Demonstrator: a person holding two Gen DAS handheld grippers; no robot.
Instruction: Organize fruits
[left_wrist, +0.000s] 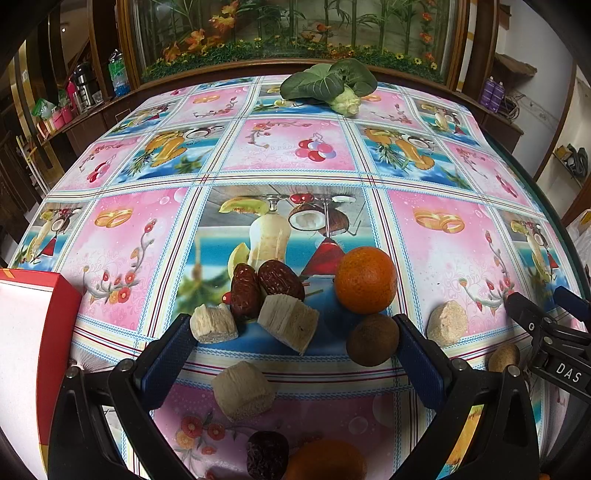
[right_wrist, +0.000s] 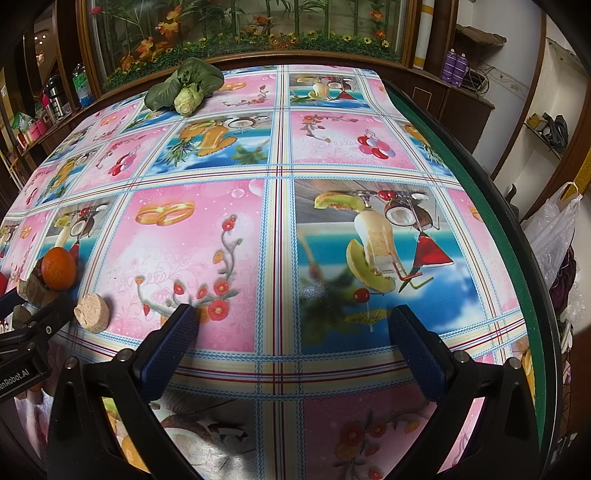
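My left gripper (left_wrist: 295, 332) is open and low over a cluster of food. Between its fingers lie two red dates (left_wrist: 258, 288), two beige pastry chunks (left_wrist: 288, 323) and a round beige cake (left_wrist: 243, 391). An orange (left_wrist: 365, 280) and a brown round fruit (left_wrist: 373, 339) sit just inside the right finger. Another round cake (left_wrist: 447, 323) lies outside it. A third date (left_wrist: 266, 458) and a second orange (left_wrist: 325, 461) show at the bottom edge. My right gripper (right_wrist: 291, 321) is open over bare tablecloth, to the right of the cluster, holding nothing.
A red box (left_wrist: 37, 332) with a white inside stands at the left table edge. A bok choy (left_wrist: 328, 85) lies at the far side. The table's green rim (right_wrist: 480, 166) curves along the right, with a plastic bag (right_wrist: 554, 229) beyond. Shelves surround the table.
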